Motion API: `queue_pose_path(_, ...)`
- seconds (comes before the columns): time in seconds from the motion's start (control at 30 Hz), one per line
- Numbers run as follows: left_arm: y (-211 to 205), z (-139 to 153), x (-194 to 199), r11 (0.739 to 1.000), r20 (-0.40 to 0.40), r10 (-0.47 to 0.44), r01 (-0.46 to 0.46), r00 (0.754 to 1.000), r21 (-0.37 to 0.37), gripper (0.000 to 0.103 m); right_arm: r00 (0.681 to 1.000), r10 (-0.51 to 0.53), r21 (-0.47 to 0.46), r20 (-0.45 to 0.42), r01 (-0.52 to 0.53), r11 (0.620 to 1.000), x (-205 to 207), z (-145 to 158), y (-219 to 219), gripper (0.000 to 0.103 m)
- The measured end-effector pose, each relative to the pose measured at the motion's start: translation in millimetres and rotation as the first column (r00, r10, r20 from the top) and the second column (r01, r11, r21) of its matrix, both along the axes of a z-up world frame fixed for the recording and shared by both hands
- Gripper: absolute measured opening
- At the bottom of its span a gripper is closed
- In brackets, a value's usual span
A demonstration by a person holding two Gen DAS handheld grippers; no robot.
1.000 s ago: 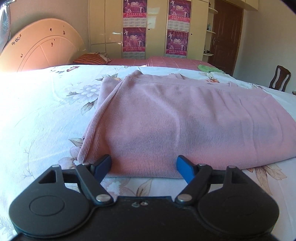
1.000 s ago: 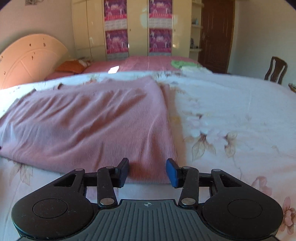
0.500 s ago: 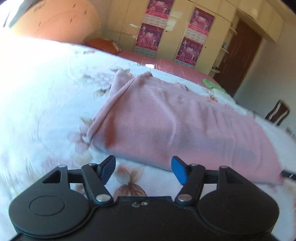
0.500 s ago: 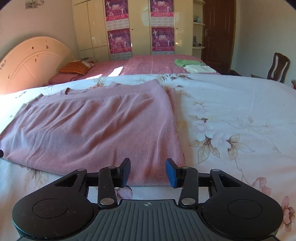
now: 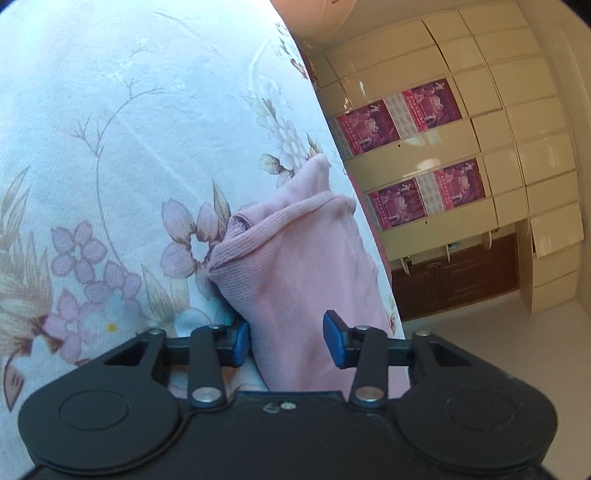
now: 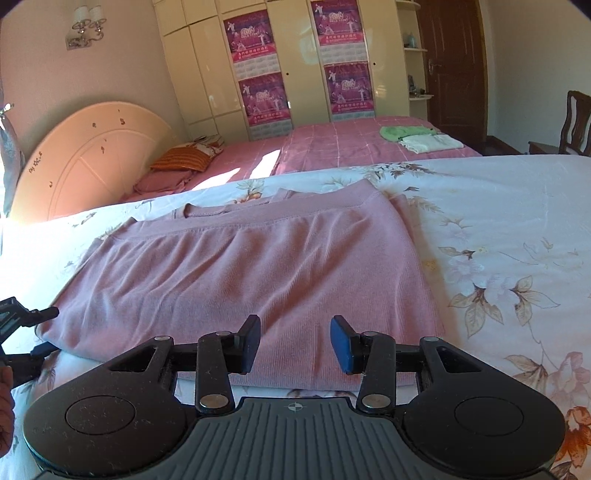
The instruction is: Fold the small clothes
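On a bed (image 6: 517, 206) covered with a flower-print sheet, a pink knit sweater (image 6: 240, 273) lies folded flat, its neckline toward the far edge. At the sweater's left edge, the left gripper (image 5: 286, 338) is turned on its side, its blue pads apart with the edge of the cloth standing between them; the left pad sits just beside the fabric, the right pad clear of it, so nothing is clamped. At the near hem, the right gripper (image 6: 295, 341) hovers with its jaws spread and empty over the cloth. From the right wrist view, the left tool's black tip shows at the sweater's left corner. Behind, 4 purple posters (image 6: 345, 22) hang on cream wardrobe doors (image 6: 207, 74); their print is too small to read. Beyond it, a second bed (image 6: 332, 144) in pink check holds a striped pillow (image 6: 184, 158) and folded green and white cloths (image 6: 421, 136).
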State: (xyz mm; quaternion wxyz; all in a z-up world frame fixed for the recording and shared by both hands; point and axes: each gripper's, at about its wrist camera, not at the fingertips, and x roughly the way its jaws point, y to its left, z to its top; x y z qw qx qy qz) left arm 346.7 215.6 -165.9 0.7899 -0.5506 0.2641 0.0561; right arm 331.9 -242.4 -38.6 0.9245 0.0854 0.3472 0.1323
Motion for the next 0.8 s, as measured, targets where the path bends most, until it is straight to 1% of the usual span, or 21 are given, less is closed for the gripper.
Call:
queue_pose_path(0.07, 6, -11, 5, 0.998, -0.004, 0.039, -0.039, 0.999, -0.05, 0.016, 1.0, 0.004, 0.026, -0.011, -0.003, 1.0, 7, -1, 4, 0.043)
queue_pose_path(0.1, 9, -17, 9, 0.996, -0.001, 0.049, -0.049, 0.999, -0.076, 0.014, 1.0, 0.006, 0.041, -0.015, -0.006, 0.999, 12, -1, 6, 0.043)
queue_pose_path(0.13, 10, -19, 13, 0.995, 0.019, 0.053, -0.051, 0.998, -0.084, 0.014, 1.0, 0.014, 0.057, -0.014, -0.013, 0.998, 17, -2, 10, 0.043)
queue_pose_path(0.2, 7, -14, 24, 0.998, 0.007, 0.039, -0.039, 0.999, -0.041, 0.015, 0.999, 0.034, 0.08, -0.008, -0.033, 0.996, 29, -4, 20, 0.042)
queue_pose_path(0.23, 6, -11, 27, 0.999, 0.005, 0.038, -0.038, 0.999, -0.035, 0.015, 0.998, 0.054, 0.09, -0.011, -0.053, 0.995, 35, -5, 28, 0.03)
queue_pose_path(0.27, 5, -8, 28, 0.999, 0.003, 0.037, -0.036, 0.999, -0.029, 0.019, 0.997, 0.077, 0.099, -0.016, -0.075, 0.992, 41, -7, 36, 0.009)
queue_pose_path(0.3, 4, -6, 28, 0.999, 0.007, 0.032, -0.032, 0.999, -0.017, 0.022, 0.996, 0.092, 0.098, -0.014, -0.09, 0.991, 48, -9, 46, 0.007)
queue_pose_path(0.4, -4, 4, 21, 1.0, 0.005, 0.017, -0.017, 1.0, -0.012, 0.032, 0.991, 0.135, 0.104, -0.01, -0.133, 0.986, 61, -12, 72, 0.006)
queue_pose_path(0.43, -7, 7, 16, 1.0, 0.018, 0.007, -0.007, 1.0, -0.002, 0.038, 0.99, 0.143, 0.112, -0.007, -0.141, 0.984, 63, -12, 78, 0.006)
queue_pose_path(0.47, -9, 7, 9, 1.0, 0.027, 0.015, -0.015, 1.0, -0.002, 0.04, 0.989, 0.151, 0.118, -0.001, -0.15, 0.982, 66, -11, 83, 0.006)
queue_pose_path(0.57, -13, 3, -11, 0.999, 0.091, 0.048, -0.047, 0.995, -0.016, 0.037, 0.985, 0.174, 0.117, 0.006, -0.174, 0.978, 69, -12, 93, 0.007)
queue_pose_path(0.63, -13, -4, -20, 0.997, 0.117, 0.073, -0.07, 0.99, -0.032, 0.037, 0.983, 0.182, 0.113, 0.004, -0.182, 0.977, 69, -14, 95, 0.007)
queue_pose_path(0.7, -12, -6, -17, 0.995, 0.122, 0.095, -0.089, 0.988, -0.048, 0.036, 0.984, 0.179, 0.117, -0.001, -0.178, 0.977, 70, -16, 93, 0.007)
queue_pose_path(0.8, -8, -4, -3, 0.992, 0.12, 0.118, -0.111, 0.986, -0.058, 0.039, 0.987, 0.16, 0.121, -0.012, -0.157, 0.98, 74, -20, 88, 0.007)
